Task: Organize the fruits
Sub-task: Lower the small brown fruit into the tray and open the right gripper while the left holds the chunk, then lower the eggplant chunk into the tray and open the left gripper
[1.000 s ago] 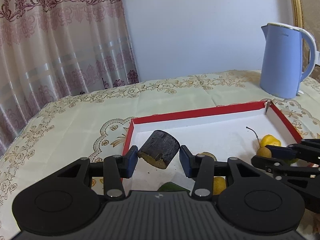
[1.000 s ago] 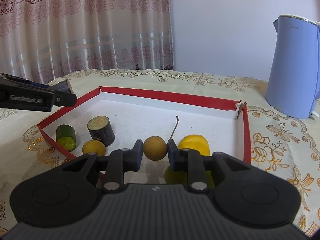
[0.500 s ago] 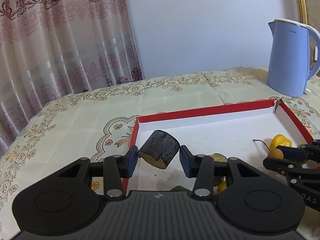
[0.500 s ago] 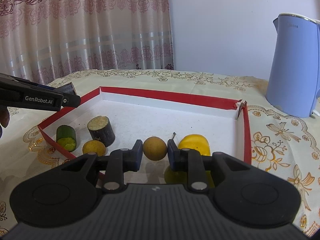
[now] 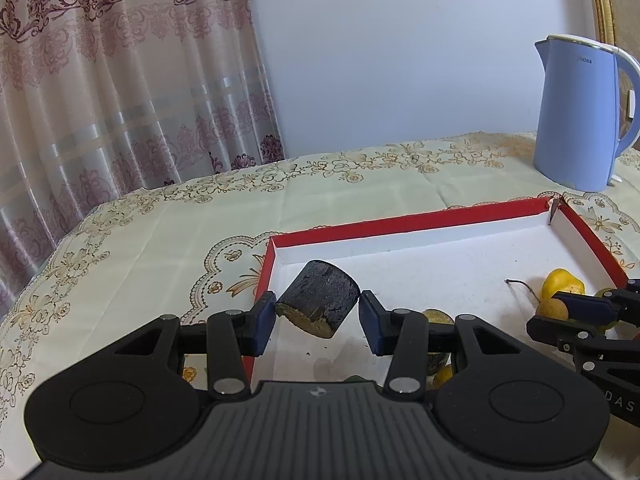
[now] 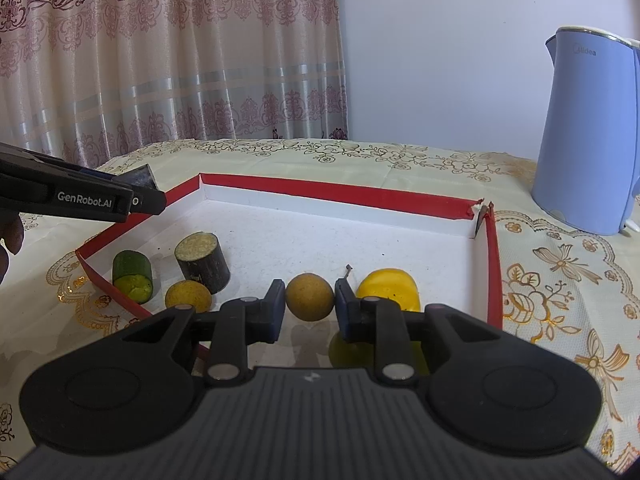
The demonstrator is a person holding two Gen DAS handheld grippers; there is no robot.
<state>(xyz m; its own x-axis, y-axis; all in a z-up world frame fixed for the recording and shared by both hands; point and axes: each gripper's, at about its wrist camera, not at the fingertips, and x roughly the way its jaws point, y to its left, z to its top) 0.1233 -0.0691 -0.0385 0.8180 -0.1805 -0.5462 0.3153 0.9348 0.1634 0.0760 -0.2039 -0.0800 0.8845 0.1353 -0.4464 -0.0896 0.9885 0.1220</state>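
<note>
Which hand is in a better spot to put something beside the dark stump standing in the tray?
Left. The left gripper holds a matching dark piece over the tray at its left edge, close to the standing stump. The right gripper is shut on a round yellow-brown fruit farther right.

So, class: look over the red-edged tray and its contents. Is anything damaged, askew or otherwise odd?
Yes. The tray is torn open at its far right corner, where the walls no longer meet, and its near left wall splays outward. Also, the dark cut piece in the left gripper sits tilted, touching only the left finger; a gap shows at the right.
</note>
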